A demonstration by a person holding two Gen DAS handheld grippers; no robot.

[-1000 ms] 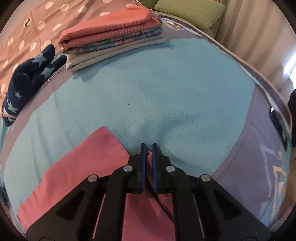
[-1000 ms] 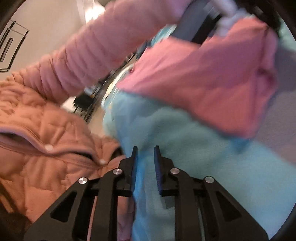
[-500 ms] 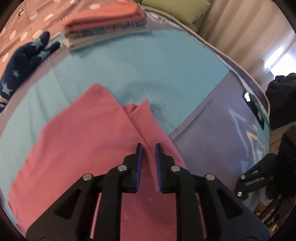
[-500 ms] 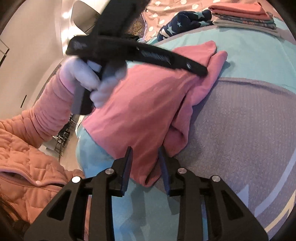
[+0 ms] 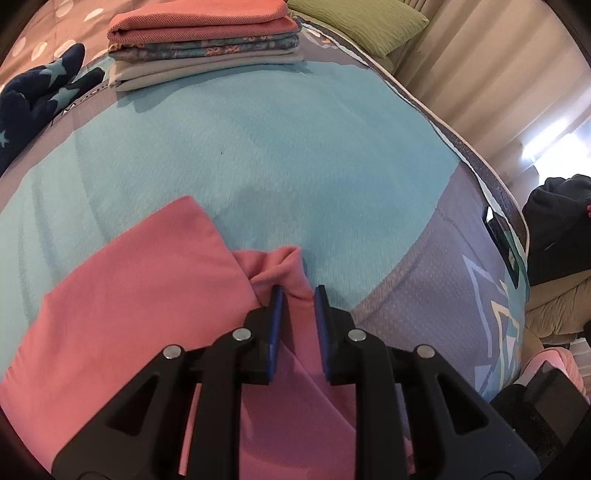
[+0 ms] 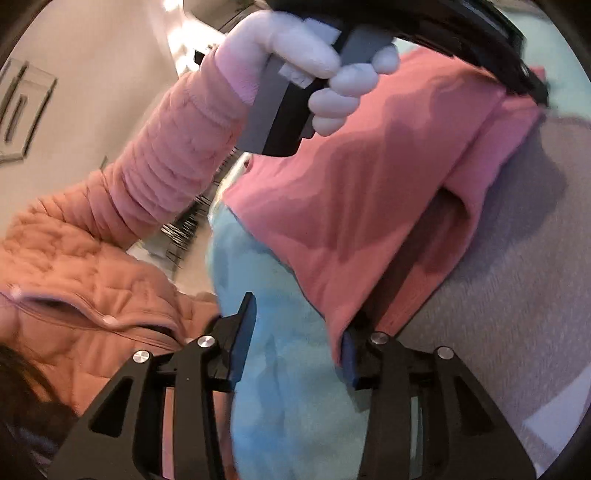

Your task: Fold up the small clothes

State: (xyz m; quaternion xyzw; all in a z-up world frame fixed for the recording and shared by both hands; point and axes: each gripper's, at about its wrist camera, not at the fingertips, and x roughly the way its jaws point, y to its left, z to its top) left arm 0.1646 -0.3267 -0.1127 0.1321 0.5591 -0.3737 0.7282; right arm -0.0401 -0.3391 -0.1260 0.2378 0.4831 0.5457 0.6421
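Here, a wide bed cover of turquoise knit with grey-purple panels (image 5: pixel 295 155) fills the left wrist view. On its near side lies the pink cotton garment (image 5: pixel 125 295), spread flat with one bunched corner rising at its far right edge. At the far edge of the cover sits a stack of folded clothes, coral on top, then floral, then beige (image 5: pixel 207 48), with a navy star-print cloth (image 5: pixel 33 99) to its left and a green ribbed pillow (image 5: pixel 354 22) behind to the right.

In the right wrist view a white-gloved hand (image 6: pixel 325 74) in a quilted peach sleeve grips the left tool's handle above the garment.

The left gripper (image 5: pixel 298 295) is opening, the bunched corner standing loosely between its jaws. The right gripper (image 6: pixel 299 332) is opening too, its jaws well apart, the garment's near hem draped against one blue pad (image 6: pixel 349 354).
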